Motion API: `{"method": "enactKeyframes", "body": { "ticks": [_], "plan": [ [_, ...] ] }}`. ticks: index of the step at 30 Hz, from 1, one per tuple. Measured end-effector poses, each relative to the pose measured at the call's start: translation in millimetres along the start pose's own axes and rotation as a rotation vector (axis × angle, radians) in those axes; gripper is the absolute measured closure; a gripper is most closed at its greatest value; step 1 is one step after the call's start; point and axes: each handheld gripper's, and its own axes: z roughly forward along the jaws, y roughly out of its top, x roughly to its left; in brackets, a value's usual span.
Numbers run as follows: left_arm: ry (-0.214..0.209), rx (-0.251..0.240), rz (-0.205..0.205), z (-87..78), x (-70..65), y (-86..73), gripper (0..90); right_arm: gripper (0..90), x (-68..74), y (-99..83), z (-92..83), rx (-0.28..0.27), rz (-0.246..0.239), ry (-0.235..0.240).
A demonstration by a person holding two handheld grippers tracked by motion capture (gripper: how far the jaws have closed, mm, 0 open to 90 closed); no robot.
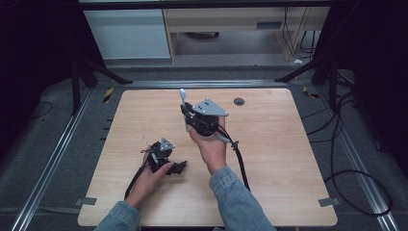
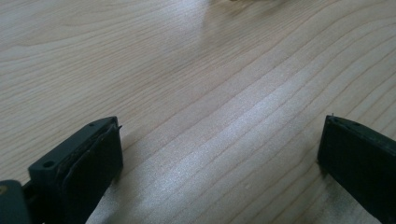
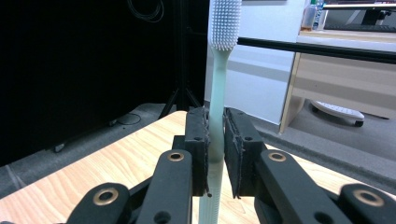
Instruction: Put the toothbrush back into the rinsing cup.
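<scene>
the right gripper (image 1: pixel 184 111) was clamped on a pale green toothbrush (image 3: pixel 218 79), its two pads pressed against the handle partway up, with the bristle head standing upright above the jaws and the lower end of the handle hanging below them. in the high view the toothbrush (image 1: pixel 183 98) was held clear above the middle of the wooden desk (image 1: pixel 269 159), raised in the person's right hand (image 1: pixel 211 147). the left gripper (image 1: pixel 179 167) lay low at the near left of the desk, its jaws standing wide apart with nothing between them but bare wood.

the step in hand looked like carrying or presenting the brush upright. to do it well, the grip should stay firm, since the slim handle could swivel between flat pads; any move ought to be slow and level so the head does not swing. if the brush is to be passed across, the left gripper would best take the handle below the right one's pads before those let go.

the right gripper view gave what the high view could not: the exact seat of the handle between the pads, the fine bristles, and a cupboard (image 3: pixel 261 74) beyond the desk. the high view alone placed both hands on the desk and showed how far apart they were. the left gripper view (image 2: pixel 219 149) confirmed its open, empty jaws close over the wood grain.
</scene>
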Motion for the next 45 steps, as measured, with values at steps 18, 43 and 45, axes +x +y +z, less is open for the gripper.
{"method": "enactKeyframes", "body": {
  "ticks": [18,43,45],
  "plan": [
    [0.001,-0.002,0.000,0.1,0.0,0.0,0.0,79.9,-8.7,-8.6,15.2,-0.027,-0.035,-0.045],
    [0.001,-0.002,0.000,0.1,-0.1,0.0,0.0,79.9,-6.8,-14.7,16.6,-0.028,-0.076,-0.059],
    [0.001,-0.002,0.000,0.1,-0.1,0.0,0.0,79.9,-7.2,-15.2,16.7,-0.032,-0.075,-0.061]
  ]
}}
